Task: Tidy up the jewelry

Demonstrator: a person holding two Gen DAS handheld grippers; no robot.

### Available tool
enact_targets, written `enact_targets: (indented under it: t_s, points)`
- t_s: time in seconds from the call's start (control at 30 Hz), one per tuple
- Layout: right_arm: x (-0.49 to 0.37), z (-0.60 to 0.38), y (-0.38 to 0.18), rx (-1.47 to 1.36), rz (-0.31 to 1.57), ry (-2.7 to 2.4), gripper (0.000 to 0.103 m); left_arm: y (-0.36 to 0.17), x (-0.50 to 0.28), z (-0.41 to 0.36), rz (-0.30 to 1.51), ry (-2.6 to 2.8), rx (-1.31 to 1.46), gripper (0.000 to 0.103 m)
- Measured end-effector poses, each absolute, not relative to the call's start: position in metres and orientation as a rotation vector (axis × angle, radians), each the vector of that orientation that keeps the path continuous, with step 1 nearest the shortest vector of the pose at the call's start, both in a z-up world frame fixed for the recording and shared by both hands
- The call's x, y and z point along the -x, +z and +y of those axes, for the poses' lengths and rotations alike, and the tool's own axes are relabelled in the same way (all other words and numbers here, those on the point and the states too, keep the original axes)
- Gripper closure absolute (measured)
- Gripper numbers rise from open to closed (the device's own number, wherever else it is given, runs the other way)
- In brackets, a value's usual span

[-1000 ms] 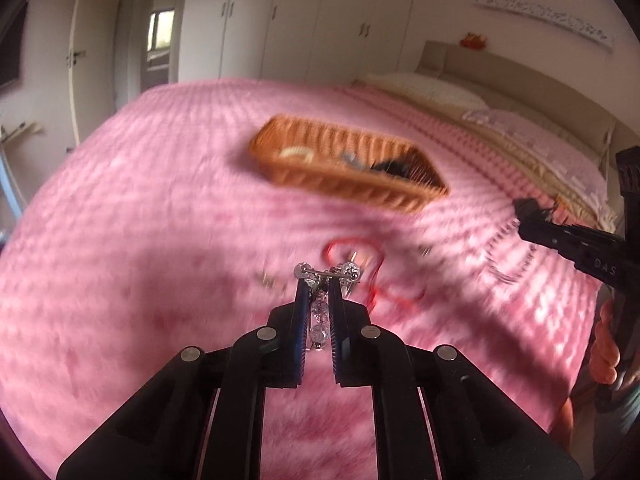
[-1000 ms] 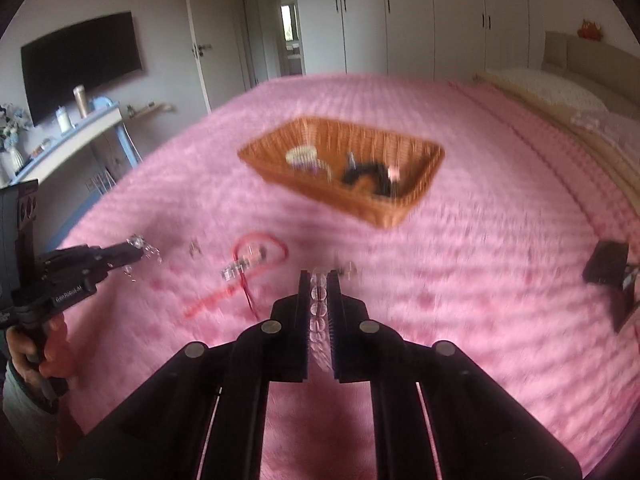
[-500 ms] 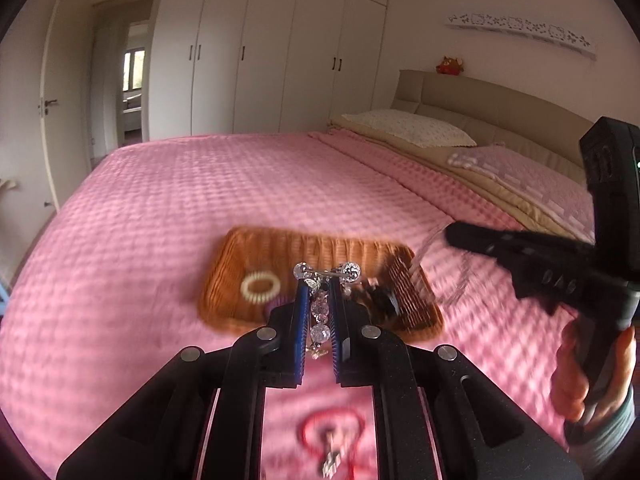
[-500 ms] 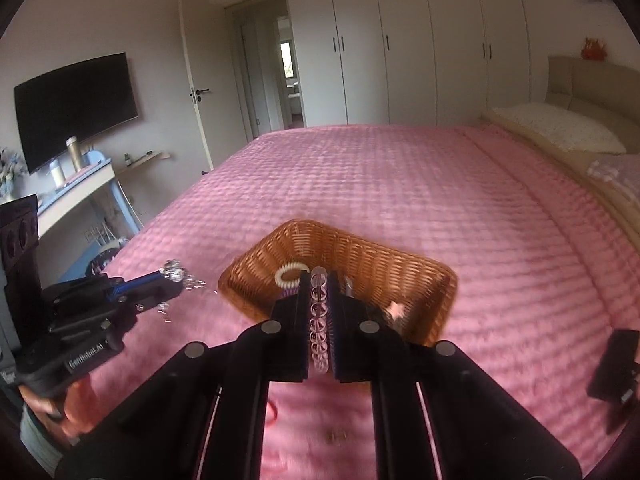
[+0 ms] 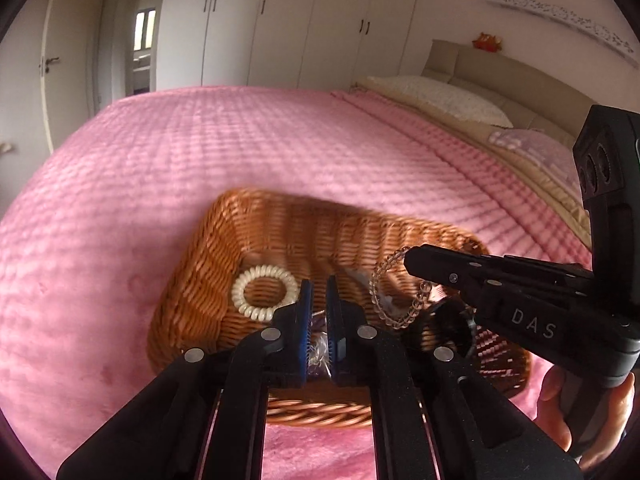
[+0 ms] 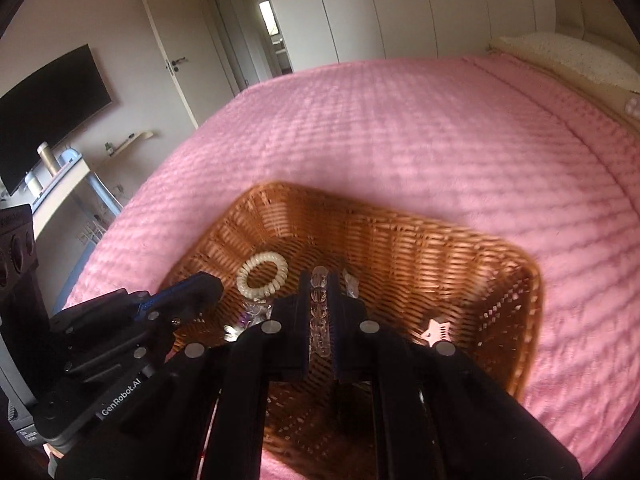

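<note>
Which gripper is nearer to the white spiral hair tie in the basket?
Left. The left gripper has its tip beside the white spiral hair tie; the right gripper hangs farther right over the basket.

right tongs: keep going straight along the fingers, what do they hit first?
Most likely the wicker basket, its woven floor or far wall, just right of the cream coil hair tie. The right tongs hold a clear bead bracelet; depth is uncertain.
</note>
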State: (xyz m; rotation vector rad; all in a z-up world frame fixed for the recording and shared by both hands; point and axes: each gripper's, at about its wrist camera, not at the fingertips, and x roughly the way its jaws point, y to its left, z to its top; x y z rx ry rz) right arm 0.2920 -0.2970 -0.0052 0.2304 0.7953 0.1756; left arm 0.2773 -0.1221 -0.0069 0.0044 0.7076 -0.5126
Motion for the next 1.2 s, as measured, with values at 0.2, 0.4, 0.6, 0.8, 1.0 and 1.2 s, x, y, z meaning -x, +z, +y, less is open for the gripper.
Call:
enact_targets:
  t_s: [0.2,0.4,0.6,0.8,1.0,1.2]
  points:
    - [-0.299,-0.303,-0.022,-0.226,0.822,0.125,0.097,-0.019,-0.283,-0.120,0.730,-0.513,-0.004,0.098]
    - [-0.298,-0.312,-0.027,-0.232,0.848,0.073,0.091,-0.019,-0.280,-0.117,0.737,-0.527,0.014,0.089]
    - [-0.267,-0.318,0.001,-0.244,0.779,0.089,0.071,0.009,-0.254,-0.100,0.681,-0.555,0.064,0.065]
    - [-0.208,-0.311,0.034,-0.218,0.718,0.144,0.071,0.045,-0.203,-0.074,0.605,-0.578,0.096,0.062]
    - [-0.146,-0.301,0.045,-0.171,0.691,0.161,0.071,0.049,-0.143,-0.040,0.572,-0.556,0.120,0.062]
    - [-0.116,-0.292,0.013,-0.148,0.761,0.135,0.071,0.023,-0.107,-0.013,0.613,-0.504,0.109,0.062]
